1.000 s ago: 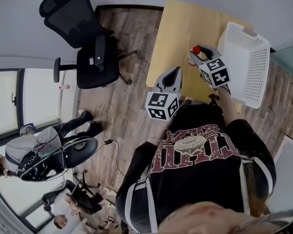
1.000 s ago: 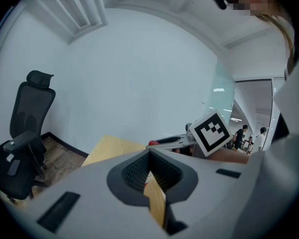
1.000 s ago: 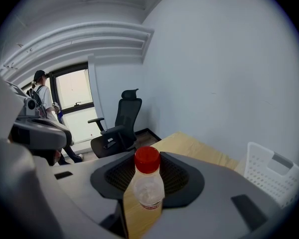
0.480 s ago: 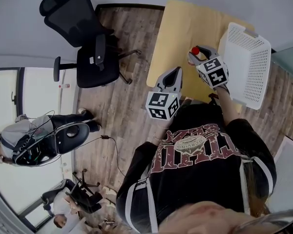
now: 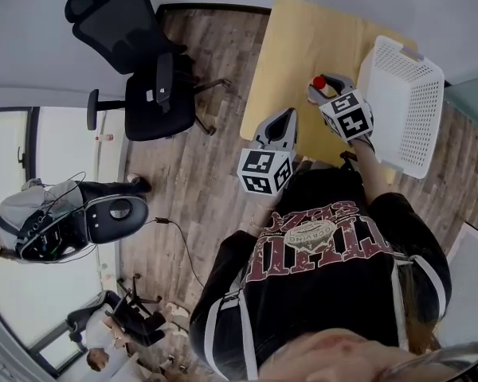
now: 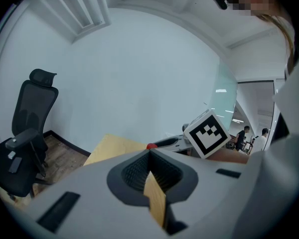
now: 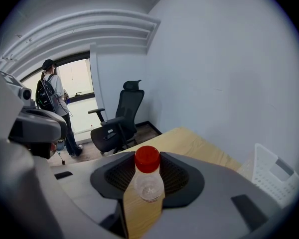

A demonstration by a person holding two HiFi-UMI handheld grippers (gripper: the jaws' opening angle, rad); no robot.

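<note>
Overhead, the right gripper [image 5: 325, 87] is clamping a red-capped clear bottle [image 5: 319, 82] over the light wooden table [image 5: 291, 46], just beside the white mesh basket [image 5: 418, 94]. The left gripper [image 5: 280, 122] is hovering at the table's near edge, apart from both. Looking along the left gripper's jaws, they are meeting at the tips with nothing between them, only a sliver of tabletop showing beyond. Looking along the right gripper's jaws, they are pressing on the bottle's body below its cap and holding it upright, with a black office chair [image 7: 117, 128] standing beyond. Judging by this, a carry is in hand; any further move calls for a firm, level grip on so light a bottle.
</note>
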